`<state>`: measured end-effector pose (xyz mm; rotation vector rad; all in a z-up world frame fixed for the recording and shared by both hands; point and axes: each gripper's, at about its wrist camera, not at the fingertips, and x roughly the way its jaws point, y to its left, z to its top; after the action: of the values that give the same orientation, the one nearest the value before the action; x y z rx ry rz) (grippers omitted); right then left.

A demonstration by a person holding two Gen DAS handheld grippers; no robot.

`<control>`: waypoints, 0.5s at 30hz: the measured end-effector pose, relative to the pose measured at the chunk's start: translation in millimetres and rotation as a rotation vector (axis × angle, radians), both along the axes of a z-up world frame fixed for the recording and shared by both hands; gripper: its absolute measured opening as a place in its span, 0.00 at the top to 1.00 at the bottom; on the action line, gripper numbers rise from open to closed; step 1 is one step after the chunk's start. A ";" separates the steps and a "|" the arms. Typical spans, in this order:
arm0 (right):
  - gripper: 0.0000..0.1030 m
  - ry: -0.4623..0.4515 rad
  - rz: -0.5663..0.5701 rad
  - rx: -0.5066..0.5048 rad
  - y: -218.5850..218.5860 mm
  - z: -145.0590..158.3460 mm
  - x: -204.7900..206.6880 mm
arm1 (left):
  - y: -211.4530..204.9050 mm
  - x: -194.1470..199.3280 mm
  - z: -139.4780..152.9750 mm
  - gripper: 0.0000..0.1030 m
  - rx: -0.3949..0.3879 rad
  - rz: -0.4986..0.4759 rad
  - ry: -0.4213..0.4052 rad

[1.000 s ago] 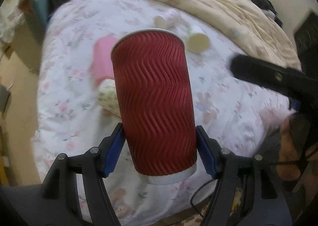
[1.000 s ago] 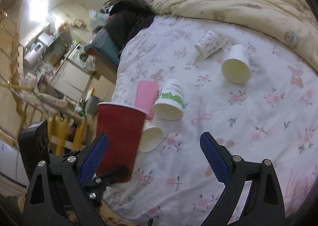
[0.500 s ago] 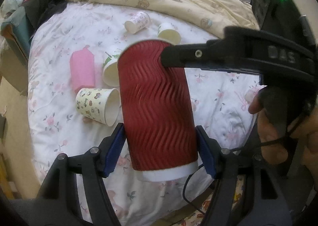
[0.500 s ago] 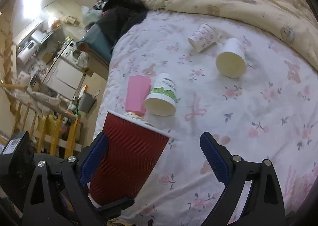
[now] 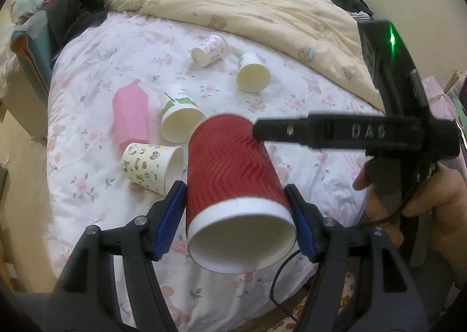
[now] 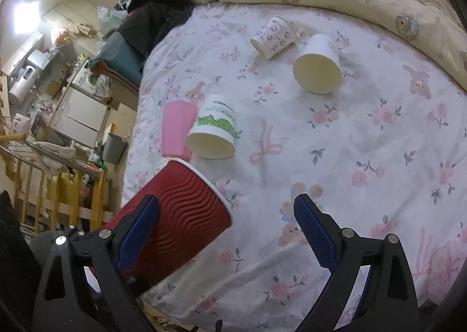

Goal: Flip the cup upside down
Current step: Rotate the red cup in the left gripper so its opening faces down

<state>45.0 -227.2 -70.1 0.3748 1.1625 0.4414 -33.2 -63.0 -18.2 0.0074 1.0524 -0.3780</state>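
Observation:
My left gripper (image 5: 235, 221) is shut on a red ribbed paper cup (image 5: 233, 174), held in the air above the bed. The cup is tipped over, its white base end toward the camera and its rim end pointing down and away at the bed. In the right wrist view the same red cup (image 6: 181, 215) shows at lower left, tilted, rim toward the sheet. My right gripper (image 6: 226, 230) is open and empty beside it; its black finger (image 5: 321, 132) crosses the left wrist view just right of the cup.
Several cups lie on the floral sheet (image 5: 292, 104): a pink one (image 5: 130, 117), a green-printed white one (image 5: 179, 122), a yellow cartoon one (image 5: 149, 168), a plain white one (image 5: 252, 73) and a patterned one (image 5: 210, 50). A cream duvet (image 5: 248, 2) is behind. The bed edge is at left.
The left gripper has tipped the red cup forward from roughly upright, so its base now faces the camera. The view has swung down over the bed. The right gripper stayed open.

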 end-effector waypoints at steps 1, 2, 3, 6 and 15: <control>0.07 0.011 0.003 -0.014 1.0 -2.7 0.2 | 1.6 0.6 0.2 0.38 -0.003 0.005 0.001; 0.07 0.028 0.009 -0.029 2.3 -6.5 0.3 | 2.2 0.6 0.3 0.38 -0.003 0.009 -0.001; 0.07 0.047 0.015 -0.038 3.7 -10.5 0.6 | 3.4 1.1 0.7 0.39 -0.003 0.013 -0.004; 0.07 0.079 0.035 -0.054 8.2 -18.6 -0.6 | 7.9 3.1 2.8 0.39 -0.014 0.029 -0.007; 0.07 0.102 0.029 -0.017 3.1 -19.6 -0.6 | 15.3 7.3 3.8 0.39 -0.016 0.050 0.009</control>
<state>44.4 -224.1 -89.7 0.3693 1.2710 0.4416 -25.9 -47.7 -14.4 -0.0347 1.0561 -0.3415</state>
